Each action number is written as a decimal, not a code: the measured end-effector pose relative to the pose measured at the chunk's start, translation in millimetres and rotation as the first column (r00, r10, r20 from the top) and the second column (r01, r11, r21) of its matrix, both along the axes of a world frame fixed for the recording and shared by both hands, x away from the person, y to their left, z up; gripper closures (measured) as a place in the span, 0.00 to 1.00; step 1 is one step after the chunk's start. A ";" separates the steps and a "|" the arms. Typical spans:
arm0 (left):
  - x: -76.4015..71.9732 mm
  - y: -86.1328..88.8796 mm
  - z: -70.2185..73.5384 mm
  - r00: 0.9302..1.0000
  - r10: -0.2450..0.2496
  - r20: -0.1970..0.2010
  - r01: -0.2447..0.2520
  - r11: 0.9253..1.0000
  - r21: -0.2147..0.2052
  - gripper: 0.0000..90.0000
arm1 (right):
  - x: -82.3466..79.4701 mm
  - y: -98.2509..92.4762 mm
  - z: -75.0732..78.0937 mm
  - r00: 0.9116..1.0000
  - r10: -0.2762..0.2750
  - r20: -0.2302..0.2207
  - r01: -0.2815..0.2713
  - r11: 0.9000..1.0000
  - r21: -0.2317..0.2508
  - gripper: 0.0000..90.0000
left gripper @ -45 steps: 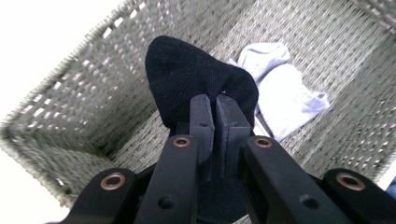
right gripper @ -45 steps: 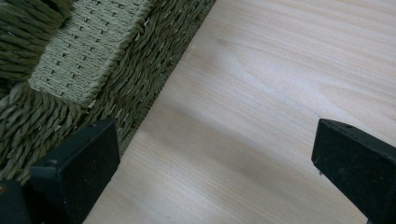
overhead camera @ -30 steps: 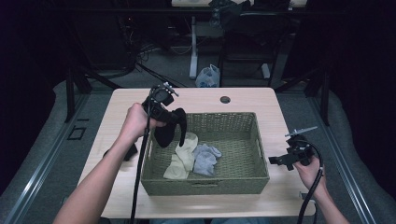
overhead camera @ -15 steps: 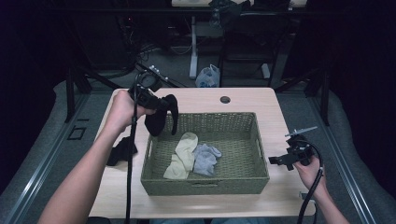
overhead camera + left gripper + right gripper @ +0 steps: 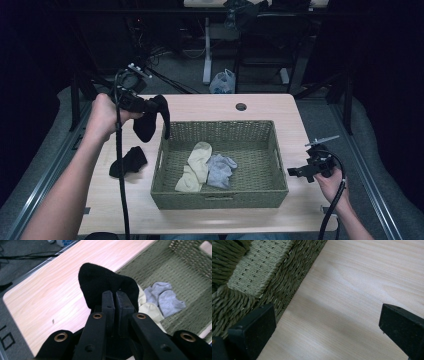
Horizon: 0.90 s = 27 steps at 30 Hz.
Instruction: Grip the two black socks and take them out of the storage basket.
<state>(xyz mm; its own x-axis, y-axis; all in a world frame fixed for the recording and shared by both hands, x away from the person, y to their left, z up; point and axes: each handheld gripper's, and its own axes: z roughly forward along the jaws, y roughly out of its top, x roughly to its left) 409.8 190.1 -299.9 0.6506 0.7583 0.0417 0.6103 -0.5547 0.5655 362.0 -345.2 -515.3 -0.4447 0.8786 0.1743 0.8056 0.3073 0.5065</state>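
Left tongs (image 5: 150, 105) clamp a black sock (image 5: 150, 120) beside the basket (image 5: 220, 200); right tongs (image 5: 300, 171) stand apart. The seemingly shallow pinch could slip, dropping it onto the worktop (image 5: 200, 105).

Bare forearms. The left gripper (image 5: 113, 296) has matte black jaws with brass-ringed screw holes; black cables trail from both grippers.
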 end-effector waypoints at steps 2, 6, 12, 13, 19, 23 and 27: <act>-1.2 7.1 -2.0 1.000 0.020 0.003 -0.020 1.000 -0.005 0.96 | -0.1 0.1 -0.1 1.000 0.000 -0.001 0.000 1.000 0.000 0.00; -2.1 26.2 -7.6 0.998 0.067 -0.001 -0.067 0.998 -0.003 0.96 | -0.1 0.2 0.1 1.000 -0.001 -0.005 0.001 1.000 -0.002 0.00; -2.3 50.3 -21.6 0.992 0.124 -0.023 -0.125 0.992 -0.004 0.96 | -0.1 0.5 0.2 1.000 -0.002 -0.007 0.002 1.000 -0.004 0.00; -2.3 52.8 -23.6 0.991 0.130 -0.026 -0.130 0.992 -0.002 0.96 | -0.1 0.5 0.1 1.000 -0.003 -0.008 0.003 1.000 -0.004 0.00; -2.4 70.9 -40.0 0.983 0.177 -0.040 -0.178 0.984 -0.011 0.96 | -0.1 1.0 -0.5 1.000 -0.007 -0.008 0.007 1.000 -0.005 0.00; -2.1 77.6 -52.8 0.978 0.199 -0.058 -0.200 0.980 -0.002 0.96 | 0.0 0.7 -0.6 1.000 -0.004 -0.009 0.004 1.000 -0.003 0.00; -1.9 81.3 -66.8 0.975 0.210 -0.072 -0.210 0.978 0.001 0.96 | -0.1 1.3 -0.7 1.000 -0.005 -0.010 0.005 1.000 -0.004 0.00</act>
<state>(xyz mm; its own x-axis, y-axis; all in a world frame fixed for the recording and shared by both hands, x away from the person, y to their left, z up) 407.9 271.4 -366.7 0.4777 0.8785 -0.0047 0.7519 -0.4061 0.5193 361.9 -343.9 -516.0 -0.4383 0.8816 0.1750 0.8122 0.3050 0.4974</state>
